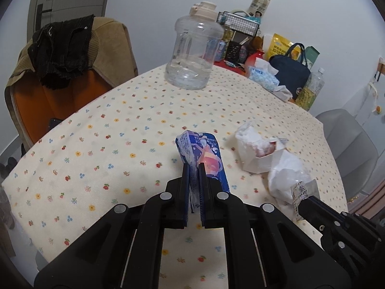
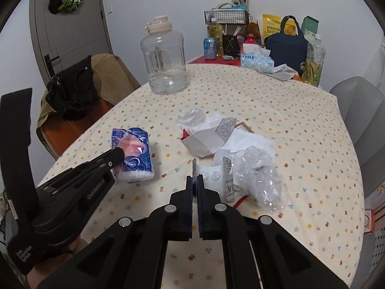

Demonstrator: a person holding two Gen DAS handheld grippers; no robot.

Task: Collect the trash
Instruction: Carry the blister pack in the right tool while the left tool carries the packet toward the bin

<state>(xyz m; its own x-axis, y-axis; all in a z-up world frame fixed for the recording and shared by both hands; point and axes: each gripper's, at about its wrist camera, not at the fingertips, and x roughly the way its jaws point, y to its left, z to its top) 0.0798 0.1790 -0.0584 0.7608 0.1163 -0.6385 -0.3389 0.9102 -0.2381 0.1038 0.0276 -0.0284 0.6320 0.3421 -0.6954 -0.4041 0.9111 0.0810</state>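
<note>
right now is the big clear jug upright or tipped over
Upright: the jug stands on its base on the table, lid on top.

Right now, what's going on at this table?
A person is clearing trash off a flowered tablecloth with a gripper in each hand. The left gripper is shut on a blue wrapper. The right gripper is shut on the edge of a blister pack among crumpled clear plastic. A crumpled white paper box is not yet picked up.
</note>
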